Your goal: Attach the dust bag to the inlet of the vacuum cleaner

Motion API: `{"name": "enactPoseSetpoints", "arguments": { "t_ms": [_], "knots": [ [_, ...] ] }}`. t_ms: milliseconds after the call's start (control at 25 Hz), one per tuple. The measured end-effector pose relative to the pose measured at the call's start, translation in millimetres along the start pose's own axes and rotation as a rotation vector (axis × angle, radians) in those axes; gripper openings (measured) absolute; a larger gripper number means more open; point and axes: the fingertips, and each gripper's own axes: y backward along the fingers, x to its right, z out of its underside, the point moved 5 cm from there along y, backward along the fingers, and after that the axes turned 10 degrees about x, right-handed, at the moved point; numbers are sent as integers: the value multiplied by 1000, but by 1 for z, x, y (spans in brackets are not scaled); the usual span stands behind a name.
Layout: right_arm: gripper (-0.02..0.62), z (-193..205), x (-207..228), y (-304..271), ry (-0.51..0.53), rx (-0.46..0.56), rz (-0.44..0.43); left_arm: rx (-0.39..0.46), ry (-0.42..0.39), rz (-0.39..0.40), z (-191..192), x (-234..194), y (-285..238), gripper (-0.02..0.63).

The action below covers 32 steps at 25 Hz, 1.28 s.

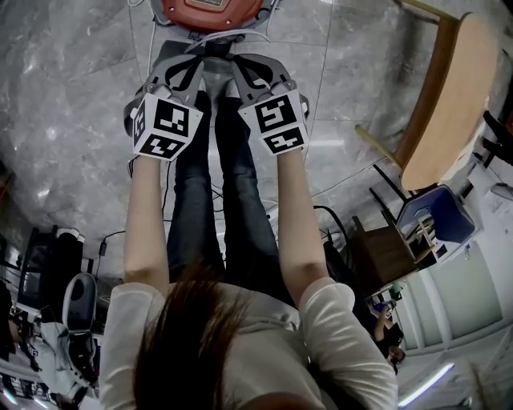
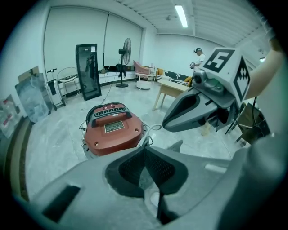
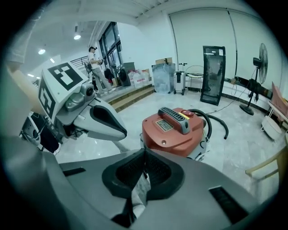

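Note:
The red vacuum cleaner (image 1: 212, 10) (image 2: 112, 130) (image 3: 175, 130) stands on the grey marble floor just ahead of both grippers. My left gripper (image 1: 195, 62) (image 2: 145, 150) has its jaws together, with a pale bit of the dust bag (image 2: 155, 198) showing behind the pads. On the right, my gripper (image 1: 240, 66) (image 3: 144, 152) is shut too, and crinkled grey-white bag material (image 3: 137, 191) is pinched between its pads. The two grippers hang side by side, close together, pointing down toward the vacuum. Most of the bag is hidden under the jaws, and I cannot see the vacuum's inlet.
A black hose (image 3: 218, 121) curls from the vacuum's right side. A wooden table (image 1: 449, 104) stands to the right, and cables lie on the floor near my legs. Farther off are a standing fan (image 2: 127, 49), a black-framed panel (image 2: 87, 69) and a person (image 3: 93, 60).

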Motion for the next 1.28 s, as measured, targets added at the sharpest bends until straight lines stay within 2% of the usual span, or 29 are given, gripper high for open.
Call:
{"name": "enactPoseSetpoints", "arguments": {
  "t_ms": [280,440,880,1080,1280],
  "knots": [
    [2,-16,-3,15,12,23,6,30,25,-66,-18,3,23,17],
    [2,-41,3,25,2,59,23,69,53,-125,-36,0,41,17],
    [2,-116,13,93,-35,156,93,173,37,-228,-115,-7,104,17],
    [2,-153,20,129,-87,262,141,248,28,-280,-156,-11,135,15],
    [1,-189,16,160,-83,329,167,291,38,-346,-186,-14,163,15]
  ]
}}
